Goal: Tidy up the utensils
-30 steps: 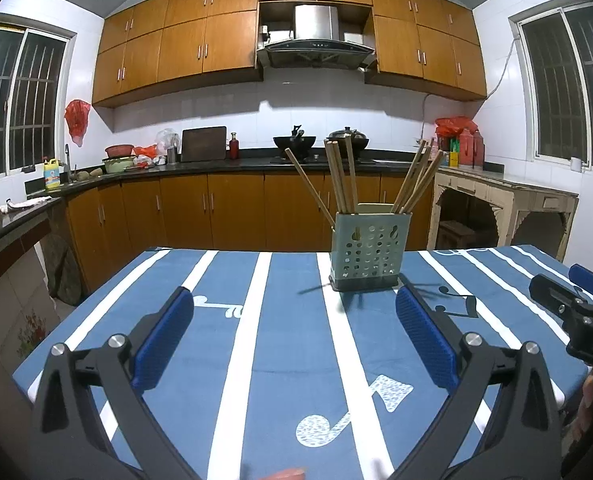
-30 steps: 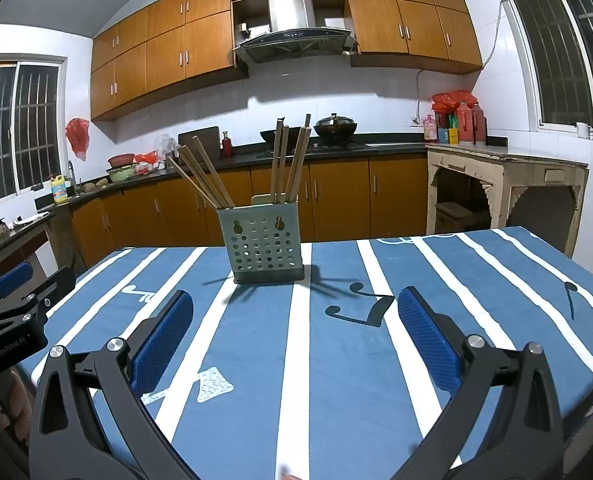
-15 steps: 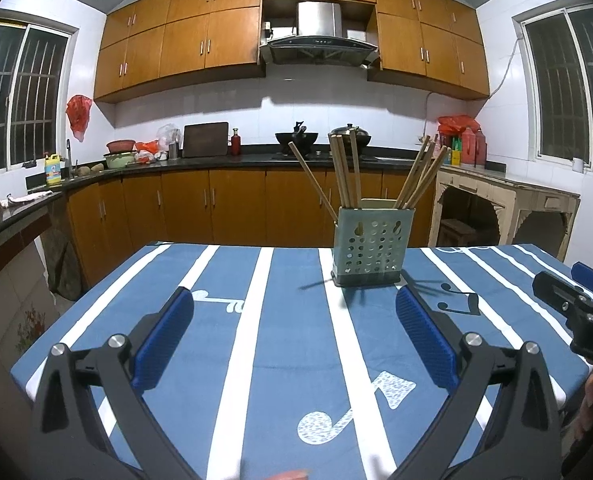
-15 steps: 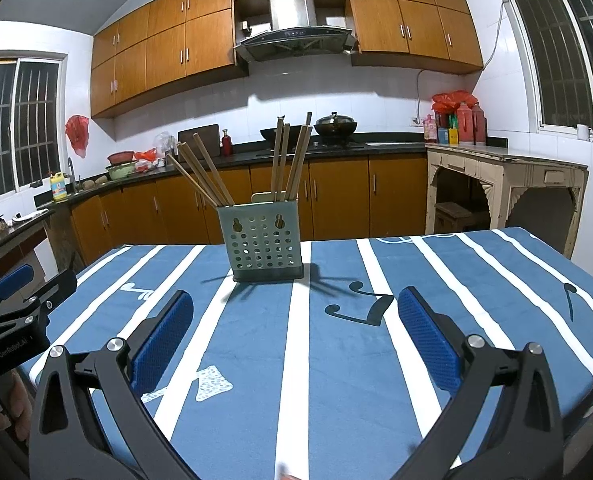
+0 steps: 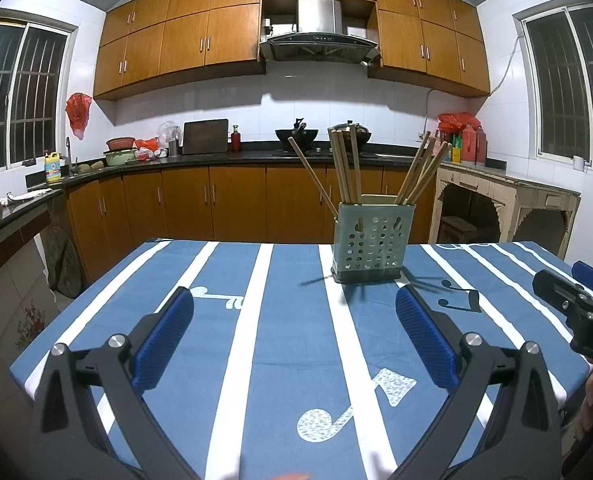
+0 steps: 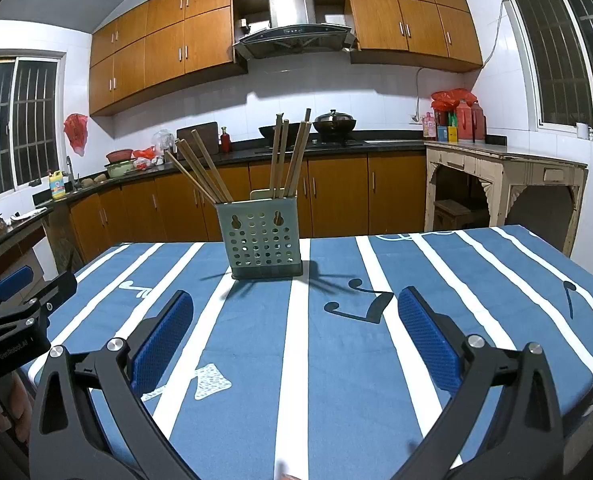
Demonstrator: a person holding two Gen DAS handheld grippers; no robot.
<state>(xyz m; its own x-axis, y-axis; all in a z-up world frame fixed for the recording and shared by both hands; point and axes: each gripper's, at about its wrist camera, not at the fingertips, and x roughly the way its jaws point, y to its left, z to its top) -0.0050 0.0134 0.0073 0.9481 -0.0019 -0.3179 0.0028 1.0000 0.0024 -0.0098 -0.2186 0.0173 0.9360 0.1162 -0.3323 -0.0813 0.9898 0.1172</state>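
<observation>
Apparently the sorting was finished: the chopsticks [image 5: 346, 168] stood bundled in the green holder [image 5: 370, 250], well ahead of both sets of jaws, leaning outward in separate groups. The left gripper [image 5: 294, 330] and right gripper [image 6: 296, 328] hung with jaws wide and empty over the table [image 6: 476, 280], whose blue striped cloth lay bare. Behind were wooden cabinets [image 5: 236, 208] and a dark kitchen counter.

Relative to the earlier frames, the left wrist view has tilted slightly upward, placing the utensil holder [image 5: 370, 240] and chopsticks [image 5: 346, 168] lower in frame, while the right gripper [image 5: 576, 296] appears slightly lower at the table's right edge.
</observation>
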